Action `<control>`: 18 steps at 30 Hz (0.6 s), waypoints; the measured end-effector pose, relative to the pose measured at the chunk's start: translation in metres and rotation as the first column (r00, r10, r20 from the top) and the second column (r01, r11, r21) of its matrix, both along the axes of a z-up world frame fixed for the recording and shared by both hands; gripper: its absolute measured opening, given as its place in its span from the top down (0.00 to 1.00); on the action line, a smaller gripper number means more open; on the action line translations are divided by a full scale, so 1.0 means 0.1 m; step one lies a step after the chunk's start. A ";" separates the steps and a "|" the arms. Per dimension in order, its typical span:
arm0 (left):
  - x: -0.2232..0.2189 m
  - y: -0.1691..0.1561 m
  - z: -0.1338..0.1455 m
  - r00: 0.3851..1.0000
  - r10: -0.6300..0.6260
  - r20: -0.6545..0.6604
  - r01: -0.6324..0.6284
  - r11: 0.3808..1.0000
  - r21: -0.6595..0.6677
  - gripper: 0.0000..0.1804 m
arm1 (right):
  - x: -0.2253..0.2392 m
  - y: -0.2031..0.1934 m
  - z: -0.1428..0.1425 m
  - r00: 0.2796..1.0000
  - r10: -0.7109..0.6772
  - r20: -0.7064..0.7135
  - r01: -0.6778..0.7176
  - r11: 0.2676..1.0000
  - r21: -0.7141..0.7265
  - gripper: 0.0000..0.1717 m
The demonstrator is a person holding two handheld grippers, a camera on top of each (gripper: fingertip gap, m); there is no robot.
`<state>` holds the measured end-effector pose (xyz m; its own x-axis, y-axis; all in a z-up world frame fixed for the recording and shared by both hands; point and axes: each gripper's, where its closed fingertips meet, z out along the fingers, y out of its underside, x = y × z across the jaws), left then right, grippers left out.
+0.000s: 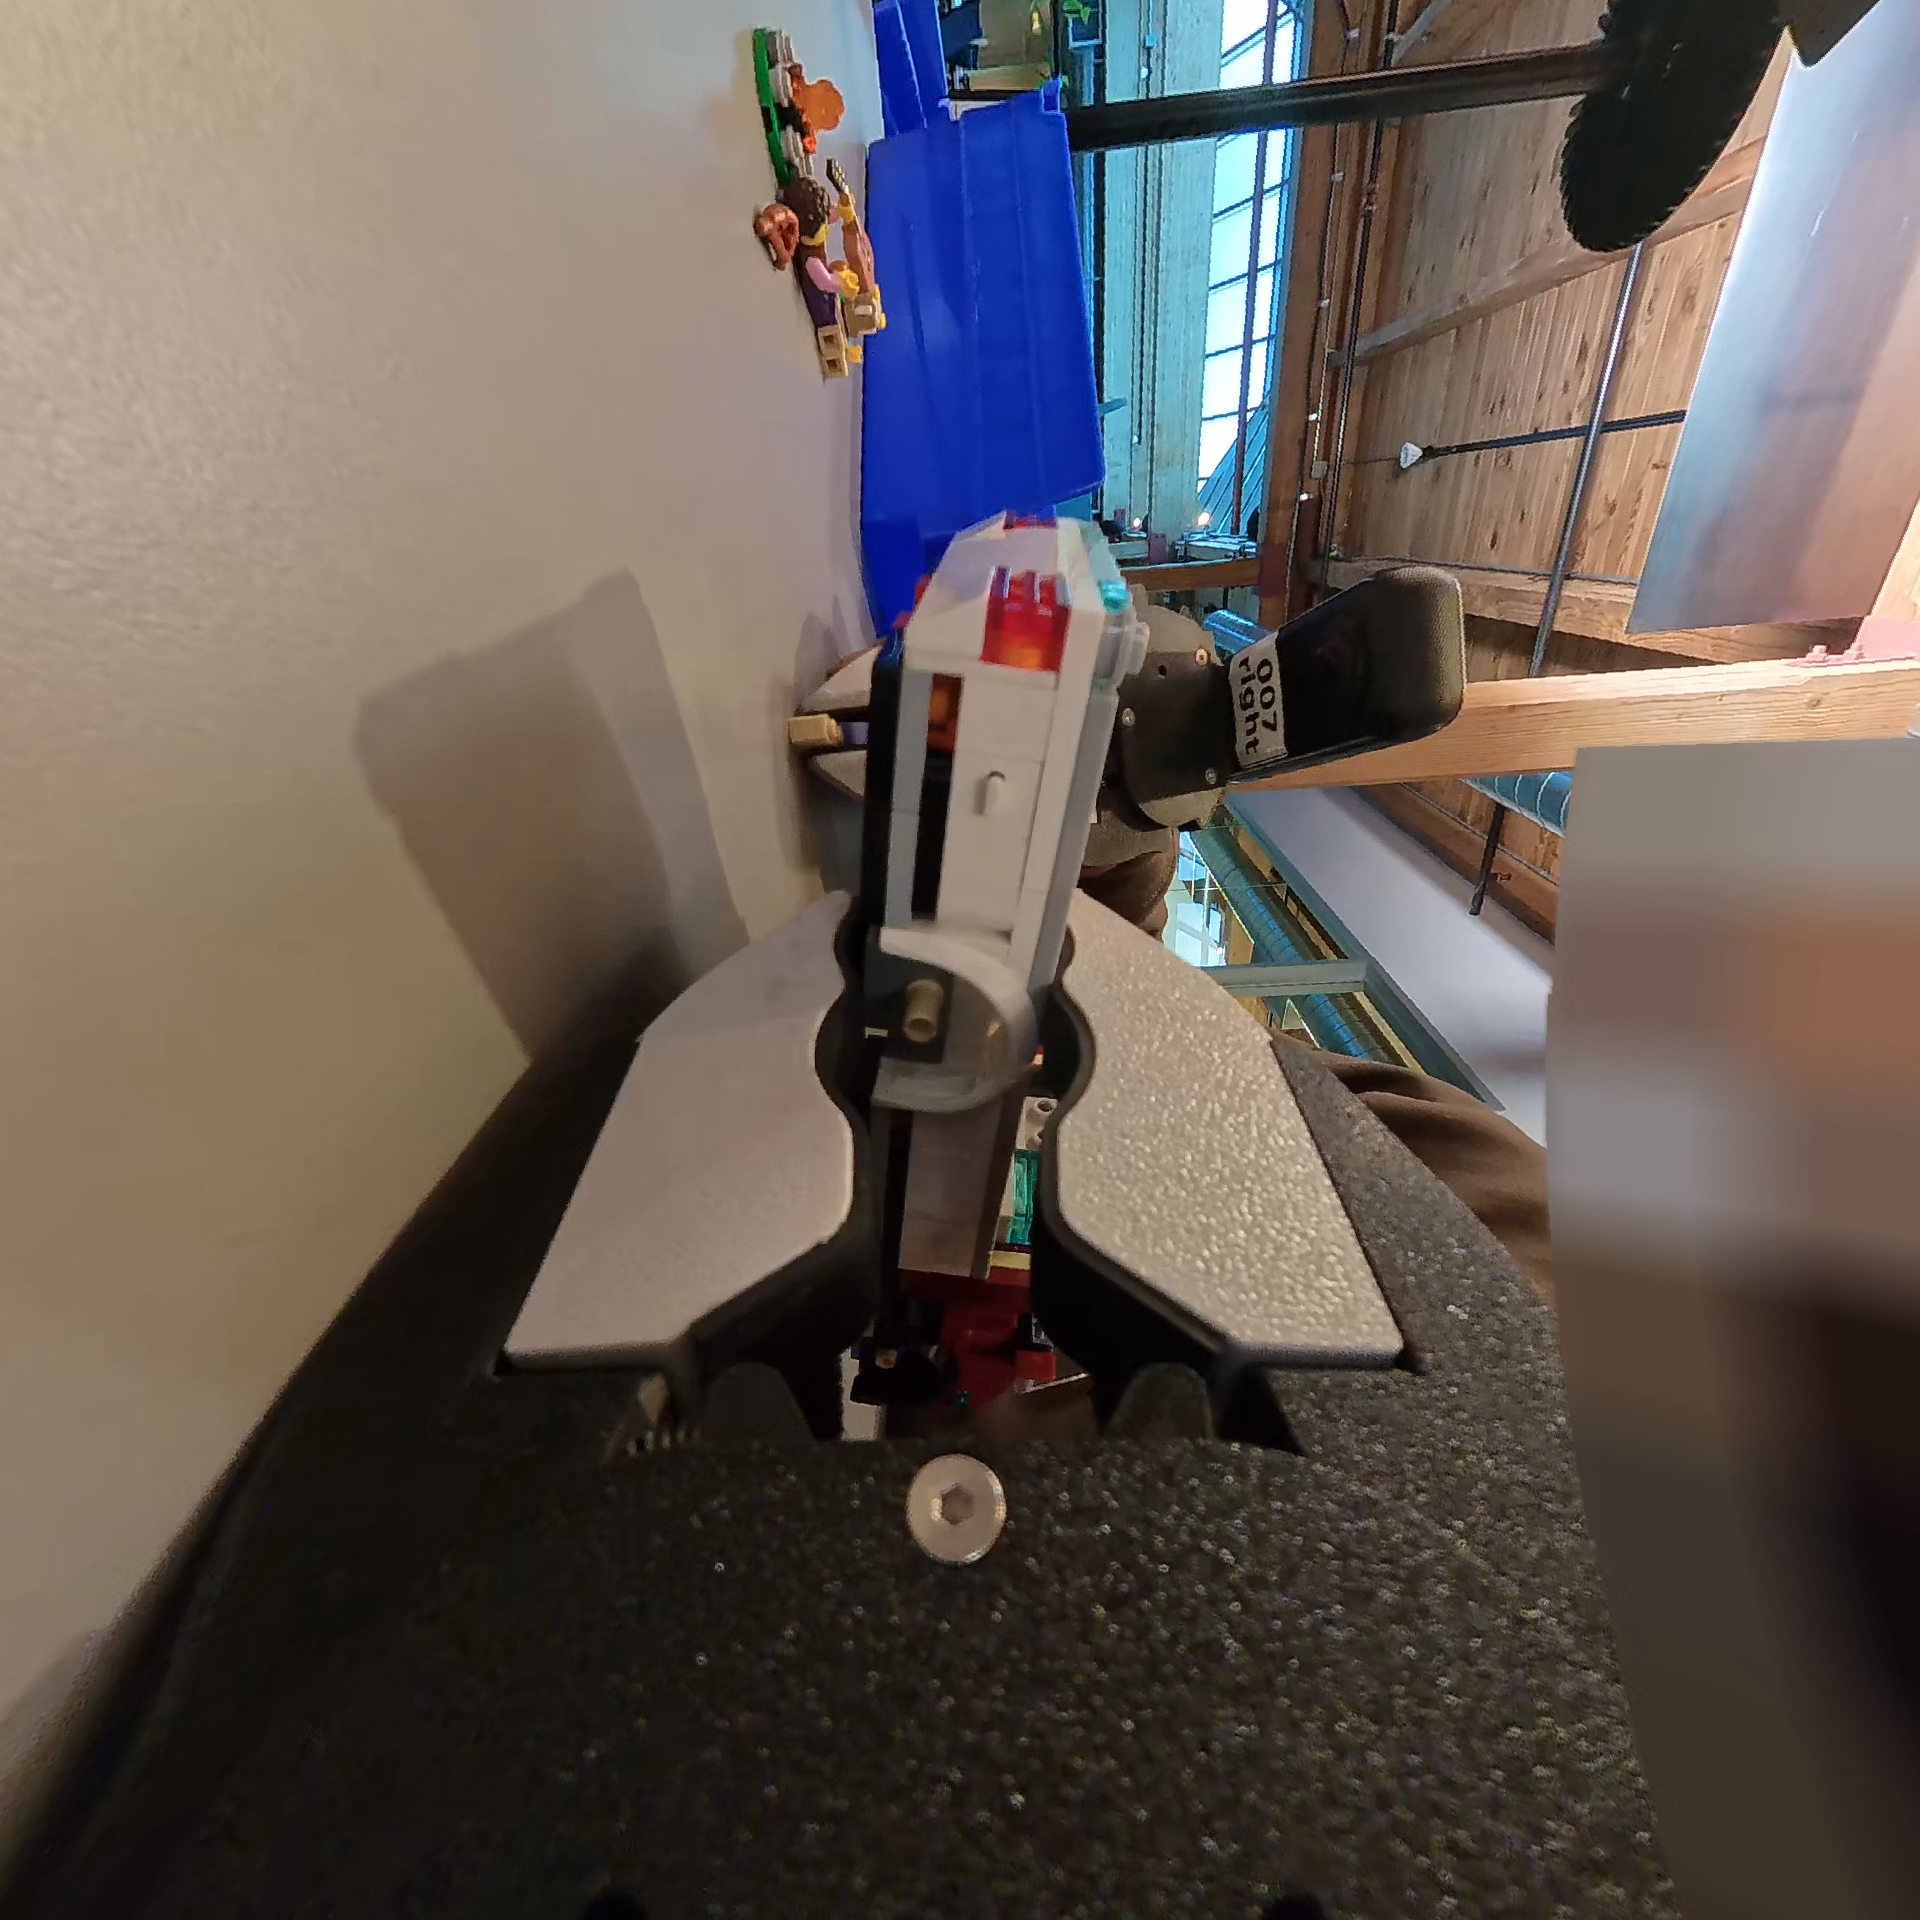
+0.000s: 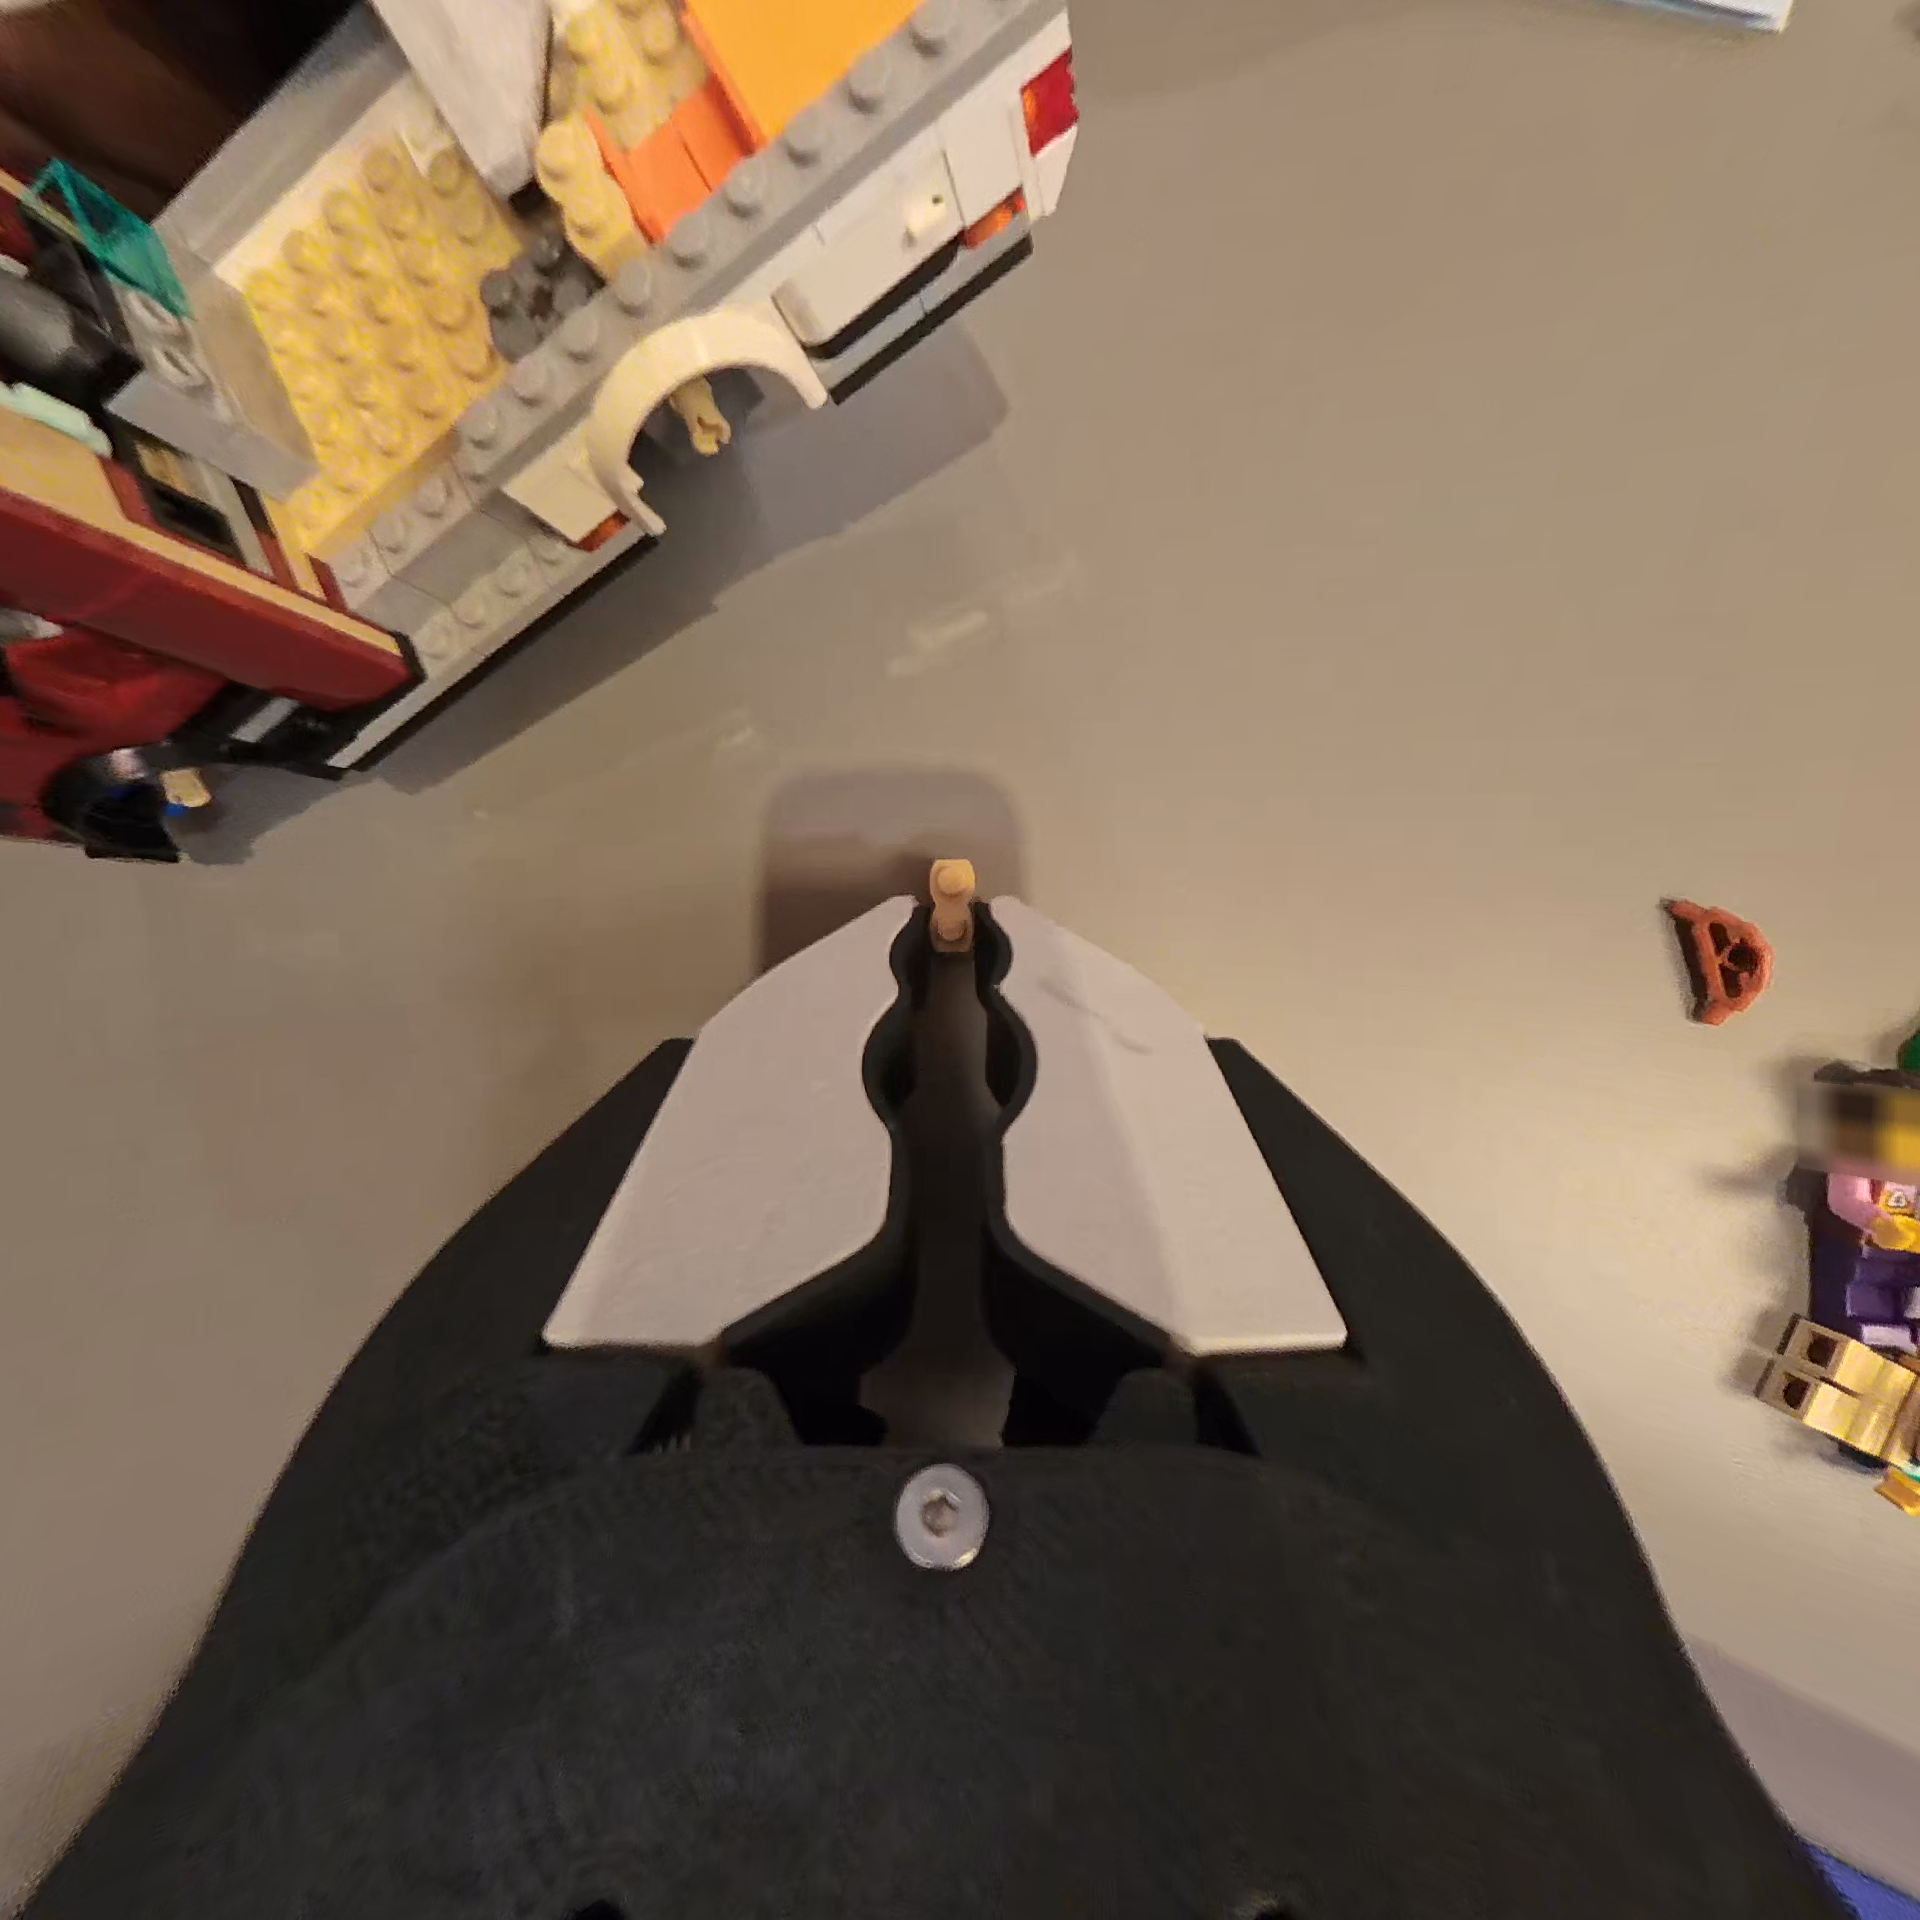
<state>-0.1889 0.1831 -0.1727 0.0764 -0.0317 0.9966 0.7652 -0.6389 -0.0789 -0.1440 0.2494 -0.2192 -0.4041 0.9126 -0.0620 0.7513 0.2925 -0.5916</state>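
While our left gripper (image 1: pixel 961 997) is clamping the brick-built vehicle (image 1: pixel 977 790) steady above the bench (image 2: pixel 1351 623), our right gripper (image 2: pixel 951 914) is pinching 1 tan pin (image 2: pixel 950 899) by its end.

Count: 2 grippers, left (image 1: pixel 956 1029) and right (image 2: pixel 951 914). 1 brick-built vehicle (image 2: pixel 436 343). 1 tan pin (image 2: pixel 950 902) loose from it. 1 blue bin (image 1: pixel 977 312). 1 toy figure (image 2: pixel 1860 1247). 1 reddish-brown curved piece (image 2: pixel 1720 961). 1 table (image 2: pixel 1351 520).
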 end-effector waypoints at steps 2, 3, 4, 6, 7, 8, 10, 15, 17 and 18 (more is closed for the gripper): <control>0.00 0.00 0.00 1.000 0.003 0.005 -0.003 1.000 -0.003 0.83 | -0.01 0.00 0.02 1.000 0.001 -0.004 -0.001 1.000 0.004 0.96; -0.01 0.00 0.00 1.000 0.006 0.008 -0.006 1.000 -0.004 0.83 | -0.03 0.00 0.05 1.000 0.002 -0.022 -0.002 1.000 0.002 0.96; -0.01 0.00 0.00 1.000 0.008 0.013 -0.008 1.000 -0.006 0.83 | -0.05 -0.04 0.12 0.999 0.009 -0.043 -0.010 1.000 -0.015 0.96; -0.01 0.00 0.01 1.000 0.009 0.027 -0.008 1.000 -0.010 0.84 | -0.11 -0.19 0.34 0.992 0.047 -0.120 -0.055 0.996 -0.065 0.96; 0.00 0.00 0.01 0.999 0.008 0.034 -0.008 1.000 -0.013 0.83 | -0.14 -0.28 0.47 0.983 0.077 -0.164 -0.091 0.993 -0.081 0.96; 0.00 0.00 0.02 0.999 0.008 0.044 -0.007 1.000 -0.016 0.83 | -0.16 -0.38 0.59 0.974 0.111 -0.200 -0.129 0.988 -0.079 0.96; 0.01 0.00 0.02 0.998 0.008 0.063 -0.007 1.000 -0.024 0.83 | -0.20 -0.54 0.77 0.948 0.188 -0.257 -0.205 0.978 -0.040 0.96; 0.07 -0.01 0.04 0.996 -0.003 0.092 0.006 0.999 -0.033 0.83 | -0.27 -0.79 0.84 0.906 0.349 -0.239 -0.341 0.937 0.072 0.96; 0.08 -0.02 0.03 0.996 -0.003 0.089 0.006 0.999 -0.036 0.83 | -0.30 -0.82 0.80 0.898 0.381 -0.218 -0.366 0.924 0.108 0.96; 0.09 -0.02 0.03 0.996 -0.003 0.088 0.006 0.999 -0.037 0.83 | -0.31 -0.84 0.80 0.895 0.391 -0.214 -0.374 0.920 0.118 0.96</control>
<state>-0.1799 0.1811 -0.1693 -0.0119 0.0054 0.9999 0.7654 -0.6434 0.0126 -0.1747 0.1655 -0.1397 -0.7179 0.6831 0.1343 0.4194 0.5783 -0.6997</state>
